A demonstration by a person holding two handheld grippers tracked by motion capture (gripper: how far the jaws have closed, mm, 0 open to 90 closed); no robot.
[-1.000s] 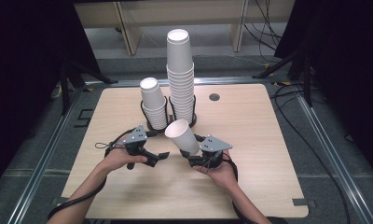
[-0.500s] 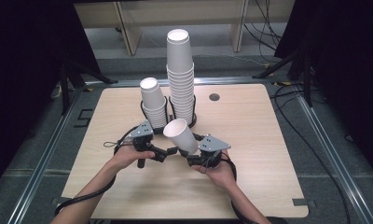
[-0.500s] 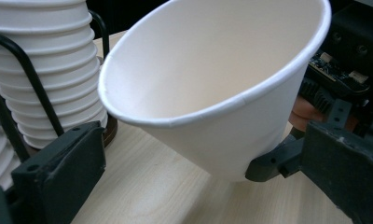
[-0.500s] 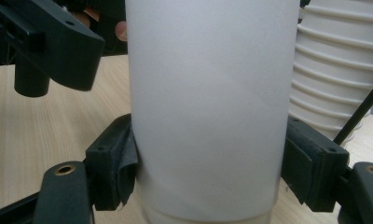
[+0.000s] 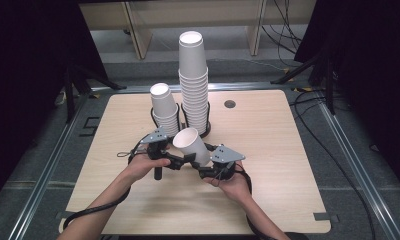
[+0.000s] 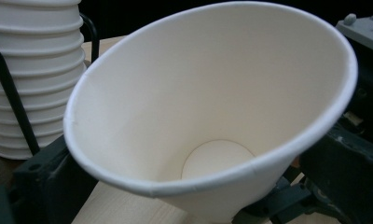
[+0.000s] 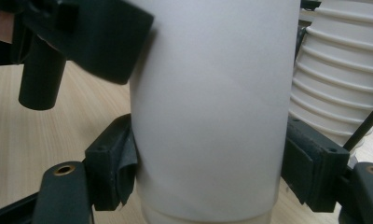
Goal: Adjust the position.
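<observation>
Left of centre in the high view, the left gripper (image 5: 180, 161) reaches in toward the loose white paper cup (image 5: 192, 145), its black jaws low beside the cup's base. How wide they stand, I cannot tell; in the left gripper view the cup's open mouth (image 6: 212, 98) gapes toward the lens and hides them.

At centre frame the cup is tilted, mouth up and to the left, lifted above the pale wooden table (image 5: 268, 150), just in front of the short stack of white paper cups (image 5: 164, 107) and the tall stack of white paper cups (image 5: 193, 80), each in a black wire holder.

Right of centre, the right gripper (image 5: 203, 165) clamps the cup: in the right gripper view its pads (image 7: 112, 170) press both walls.

This looks like a hand-over, or a re-grip. Next, the left jaws need a firm hold before the right lets go.
</observation>
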